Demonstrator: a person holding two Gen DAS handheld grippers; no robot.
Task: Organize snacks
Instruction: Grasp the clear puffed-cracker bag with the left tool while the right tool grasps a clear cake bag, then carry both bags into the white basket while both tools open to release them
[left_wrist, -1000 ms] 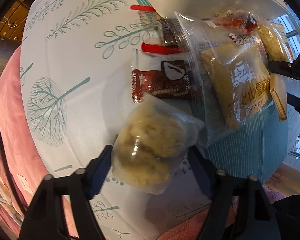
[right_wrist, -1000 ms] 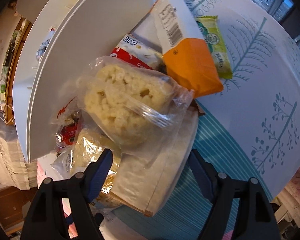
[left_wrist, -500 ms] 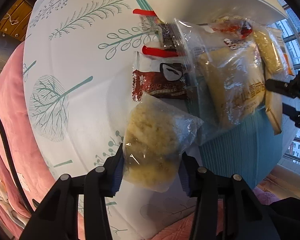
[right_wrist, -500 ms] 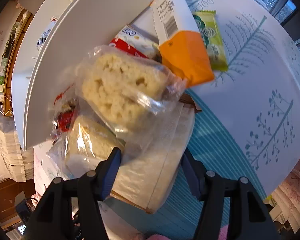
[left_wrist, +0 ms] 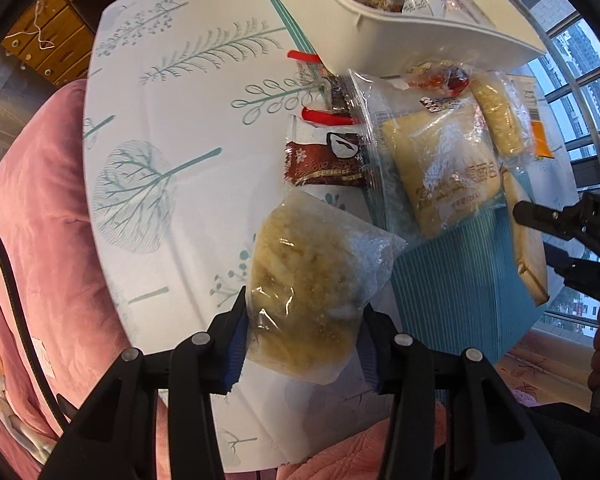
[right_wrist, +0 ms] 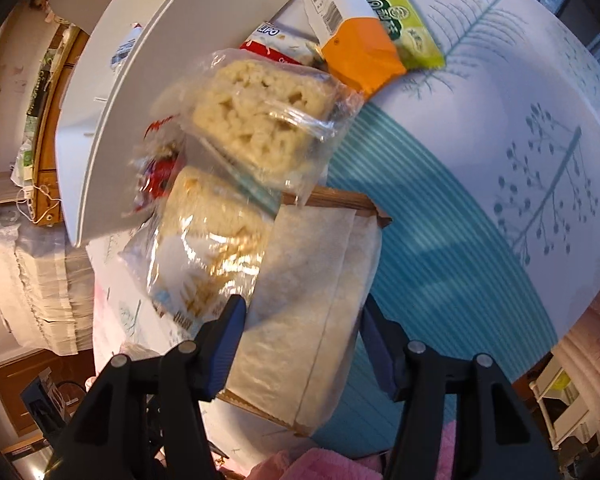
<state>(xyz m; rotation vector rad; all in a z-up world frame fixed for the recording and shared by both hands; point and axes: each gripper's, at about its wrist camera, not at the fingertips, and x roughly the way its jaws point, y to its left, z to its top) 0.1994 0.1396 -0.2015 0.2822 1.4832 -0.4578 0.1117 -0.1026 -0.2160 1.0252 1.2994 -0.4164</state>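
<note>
The worktop [left_wrist: 172, 120], covered by a tree-printed cloth, is seen with a white bin [left_wrist: 400, 28] at its far side, more of whose interior is shown than 1 second ago. Since then, the left claw [left_wrist: 302, 344] has been narrowed from wide open until its blue pads are pressed against a clear-bagged rice cake [left_wrist: 312, 292], which is gripped just above the cloth. The right claw [right_wrist: 300, 344] has likewise been narrowed around a pale paper-wrapped packet [right_wrist: 312, 312] lying on the teal stripe; whether it is clamped cannot be told.
</note>
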